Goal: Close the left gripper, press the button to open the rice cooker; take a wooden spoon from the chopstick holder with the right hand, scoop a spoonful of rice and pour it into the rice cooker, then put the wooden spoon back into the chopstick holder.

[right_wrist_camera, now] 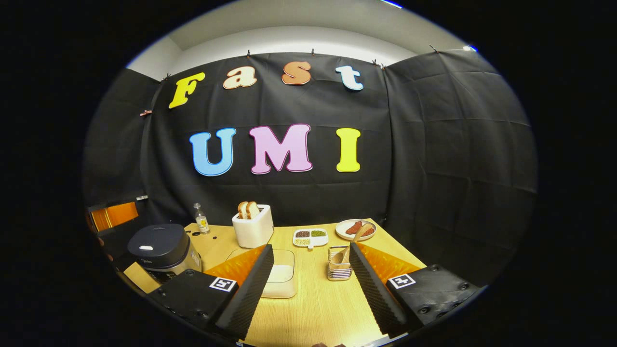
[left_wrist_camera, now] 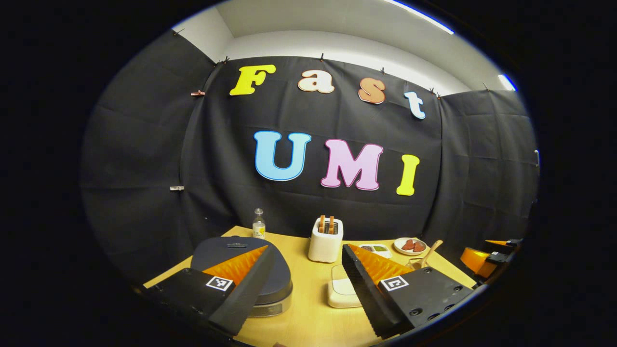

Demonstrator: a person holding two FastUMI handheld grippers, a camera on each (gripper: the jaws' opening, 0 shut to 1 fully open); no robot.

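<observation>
The rice cooker is shut. Both the left gripper and the right gripper have spread, empty fingers. I think the left should first clench, then press straight on the button at the cooker's front.

From my right gripper, spread wide above the worktop, the rice container lies just ahead, against the left finger; the chopstick holder stands ahead beside the right finger, the wooden spoon leaning in it; the rice cooker sits off to the left, lid down; beyond stand the toaster, with the bottle to its left; the divided dish and the plate lie farther right; my left gripper hangs over the cooker's near right edge.
</observation>
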